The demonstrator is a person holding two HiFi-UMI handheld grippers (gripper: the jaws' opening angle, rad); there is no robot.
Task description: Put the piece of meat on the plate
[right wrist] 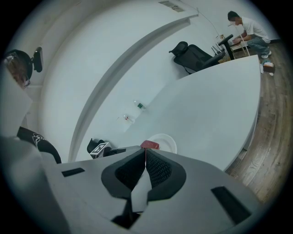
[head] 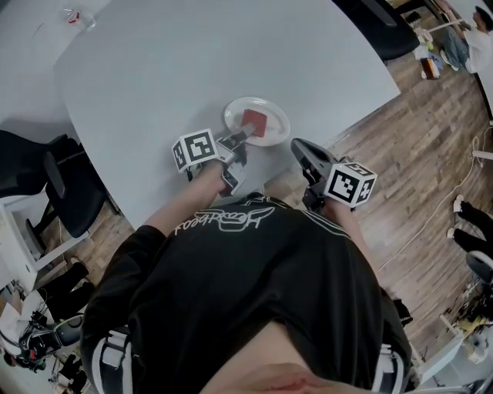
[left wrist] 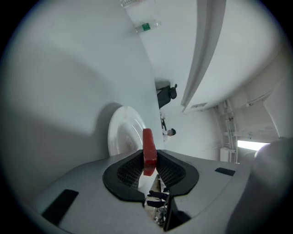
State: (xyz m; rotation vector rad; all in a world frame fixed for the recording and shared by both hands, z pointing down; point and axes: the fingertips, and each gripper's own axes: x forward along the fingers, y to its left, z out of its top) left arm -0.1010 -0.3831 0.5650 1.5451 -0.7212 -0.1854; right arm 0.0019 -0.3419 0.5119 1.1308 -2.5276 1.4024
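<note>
A flat red piece of meat (left wrist: pixel 148 151) is clamped edge-on between the pads of my left gripper (left wrist: pixel 149 170). In the head view the meat (head: pixel 253 121) hangs just over the white plate (head: pixel 271 137), which lies near the table's front edge, and the left gripper (head: pixel 237 141) reaches onto the plate's near rim. The plate (left wrist: pixel 120 135) lies right ahead of the left jaws. My right gripper (head: pixel 304 156) hovers at the table's edge to the right of the plate, its jaws shut with nothing between them. From the right gripper view the meat (right wrist: pixel 149 145) and plate (right wrist: pixel 167 141) show just past the jaws.
The big white table (head: pixel 177 69) spreads beyond the plate, with a small clear item (head: pixel 75 15) at its far corner. Black office chairs (head: pixel 73 188) stand at the left and far right. A person (right wrist: pixel 249 29) sits at a distant desk. Wooden floor lies to the right.
</note>
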